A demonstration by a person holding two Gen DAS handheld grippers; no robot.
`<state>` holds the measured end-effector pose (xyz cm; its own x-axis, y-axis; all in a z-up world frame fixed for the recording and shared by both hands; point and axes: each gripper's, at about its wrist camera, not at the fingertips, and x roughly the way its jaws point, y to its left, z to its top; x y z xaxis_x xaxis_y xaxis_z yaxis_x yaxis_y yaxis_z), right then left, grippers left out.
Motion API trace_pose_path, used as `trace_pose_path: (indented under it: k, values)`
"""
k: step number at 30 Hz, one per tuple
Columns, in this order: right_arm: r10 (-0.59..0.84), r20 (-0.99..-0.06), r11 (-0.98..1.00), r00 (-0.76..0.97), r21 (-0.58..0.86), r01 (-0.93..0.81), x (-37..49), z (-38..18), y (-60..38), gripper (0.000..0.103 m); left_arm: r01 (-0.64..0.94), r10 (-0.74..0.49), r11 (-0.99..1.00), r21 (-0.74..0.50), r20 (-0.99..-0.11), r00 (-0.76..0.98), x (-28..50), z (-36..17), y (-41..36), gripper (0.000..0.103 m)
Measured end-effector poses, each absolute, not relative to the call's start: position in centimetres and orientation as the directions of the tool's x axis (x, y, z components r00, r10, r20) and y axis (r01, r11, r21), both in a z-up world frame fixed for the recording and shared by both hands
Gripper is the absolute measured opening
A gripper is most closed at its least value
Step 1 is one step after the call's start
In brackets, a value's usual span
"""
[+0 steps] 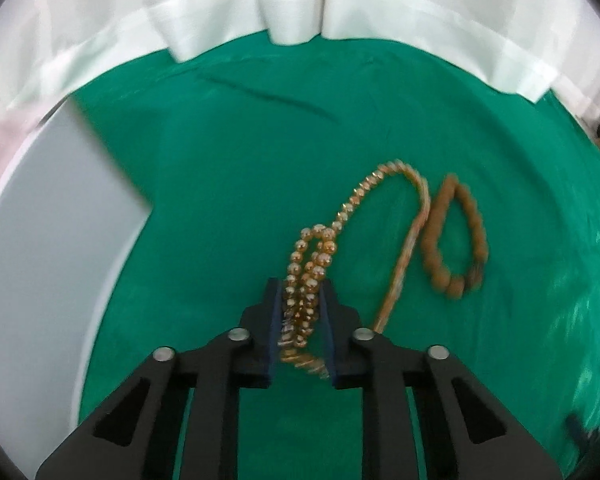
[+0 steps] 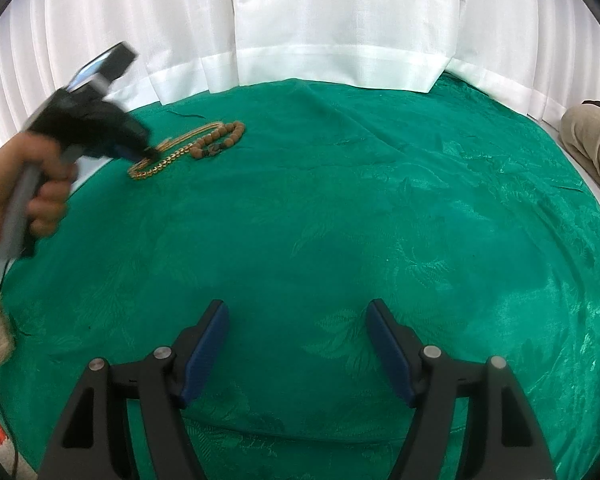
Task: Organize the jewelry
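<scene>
The gold bead necklace (image 1: 328, 248) lies on the green cloth (image 1: 228, 168) of the counter, part of it gathered between the jaws of the left gripper (image 1: 302, 300). Those jaws are drawn in on a bunched section of several strands; the pads press the beads from both sides. From that pinch the rest of the necklace runs forward and to the right, loops round at its far end and returns as a thinner chain section along the right side. Its long axis thus points away from the left jaws, slightly rightward.

Just beside the returning chain, on its right, lies a brown bead bracelet (image 1: 454, 240), a closed loop flat on the cloth. Contact between it and the chain appears likely near the top of the loop, but blur prevents a firm finding.

The right gripper (image 2: 298, 312) hovers over bare cloth, jaws spread wide and holding nothing. In its view the necklace and bracelet lie well apart from it, far to the left and forward, under the left gripper. The left hand is plainly the nearer.

Judgement: any lift or drag will trail the loose loop, and the adjacent bracelet could be caught. A white board (image 1: 60, 240) lies at the left edge of the cloth; white curtains (image 2: 340, 20) close the background.
</scene>
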<state>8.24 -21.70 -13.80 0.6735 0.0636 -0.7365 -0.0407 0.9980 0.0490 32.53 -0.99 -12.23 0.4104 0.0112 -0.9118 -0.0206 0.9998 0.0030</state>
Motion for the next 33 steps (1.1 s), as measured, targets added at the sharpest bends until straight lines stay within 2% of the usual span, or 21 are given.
trace_pose_path:
  k: [11,17,18,20,21,22,26,30,33]
  values:
    - [0.039,-0.742,0.999,0.669,0.017,-0.040,8.6,-13.9,-21.5,0.073,-0.024,0.003,1.000,-0.006,-0.923,0.385,21.1,-11.3,4.5,0.014]
    - [0.024,-0.745,0.999,0.667,-0.003,-0.040,8.6,-13.9,-21.2,0.073,-0.006,0.003,1.000,0.001,-0.917,0.400,18.2,-10.8,5.7,0.016]
    - [0.022,-0.745,0.999,0.666,-0.006,-0.040,8.6,-13.9,-21.1,0.073,-0.002,-0.003,1.000,-0.004,-0.914,0.405,18.1,-10.8,5.7,0.021]
    - [0.018,-0.746,0.999,0.666,-0.012,-0.040,8.6,-13.9,-21.1,0.073,0.010,-0.028,1.000,-0.026,-0.909,0.417,17.6,-11.1,5.5,0.043]
    - [0.017,-0.746,0.999,0.666,-0.013,-0.040,8.6,-13.9,-21.0,0.073,0.013,-0.037,0.999,-0.034,-0.906,0.423,17.4,-11.1,5.5,0.063]
    - [0.017,-0.746,0.999,0.666,-0.013,-0.039,8.6,-13.9,-21.0,0.073,0.016,-0.042,0.999,-0.039,-0.901,0.432,17.1,-11.1,5.3,0.076]
    - [0.014,-0.746,0.999,0.666,-0.016,-0.040,8.7,-14.0,-21.0,0.073,0.064,-0.077,0.997,-0.053,-0.879,0.470,15.9,-11.2,4.8,0.085]
    - [0.010,-0.746,0.999,0.665,-0.021,-0.038,8.6,-14.0,-21.0,0.073,0.100,-0.040,0.995,0.012,-0.862,0.505,15.8,-11.8,4.0,0.093]
    - [0.010,-0.746,0.999,0.665,-0.021,-0.038,8.6,-14.0,-21.0,0.073,0.094,-0.042,0.995,0.009,-0.850,0.525,15.6,-12.1,3.9,0.099]
